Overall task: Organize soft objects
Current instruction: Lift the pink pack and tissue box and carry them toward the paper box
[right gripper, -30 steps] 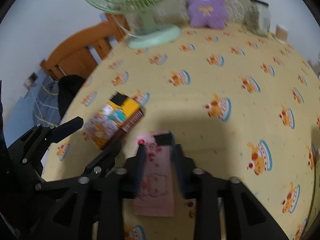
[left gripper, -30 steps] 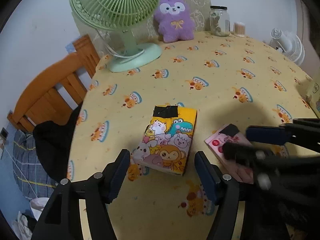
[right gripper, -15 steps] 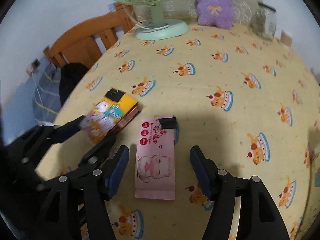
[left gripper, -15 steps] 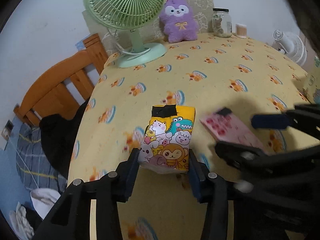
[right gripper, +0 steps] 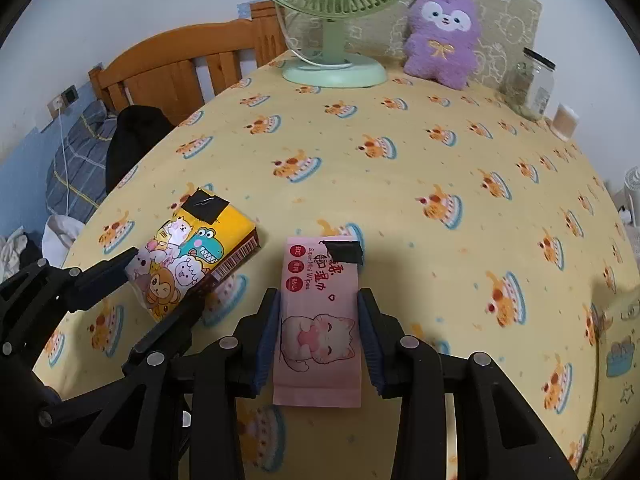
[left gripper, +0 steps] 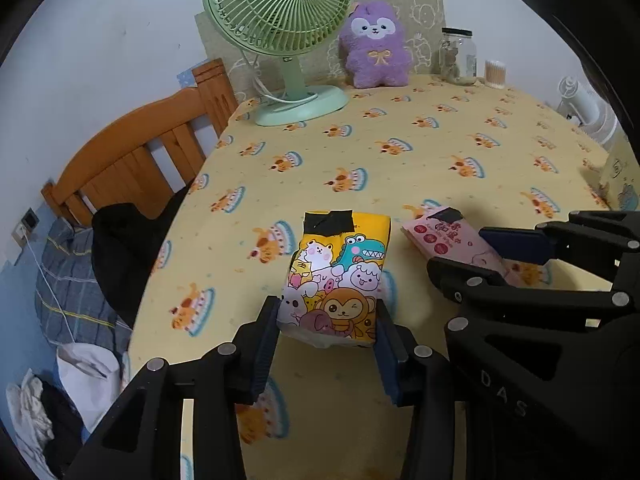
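Yellow cartoon-print cloth covers the worktop (left gripper: 440, 152); a wooden bed frame (left gripper: 132, 160) stands beyond its left edge. Green fan (left gripper: 280, 20) at the far side taken as landmark. Purple plush toy (left gripper: 376, 46) sits just right of the fan, against the back wall; glass jar (left gripper: 458, 56) further right of the plush.

Task items, both on the near side of the worktop from the fan:
- Yellow tissue pack (left gripper: 338, 276), cartoon animals on its face, black tape at its far end. Lies near and slightly right of the fan's line.
- Pink wipes pack (right gripper: 320, 320), cat print, black tape at its far end. Lies just right of the tissue pack, not touching it.

Left claw (left gripper: 326, 340): narrowed, pads against both sides of the tissue pack's near end; near end looks slightly raised, so judged a grip.
Right claw (right gripper: 320, 332): narrowed, pads at both long edges of the wipes pack; pack looks flat on the cloth. Contact appears made, firmness uncertain.

Step in hand (judgement): simultaneous pick-up, one pack per claw. Next move calls for a confirmed squeeze on the wipes pack, then lifting both without crushing or letting the slick wrappers slide. Destination not visible.
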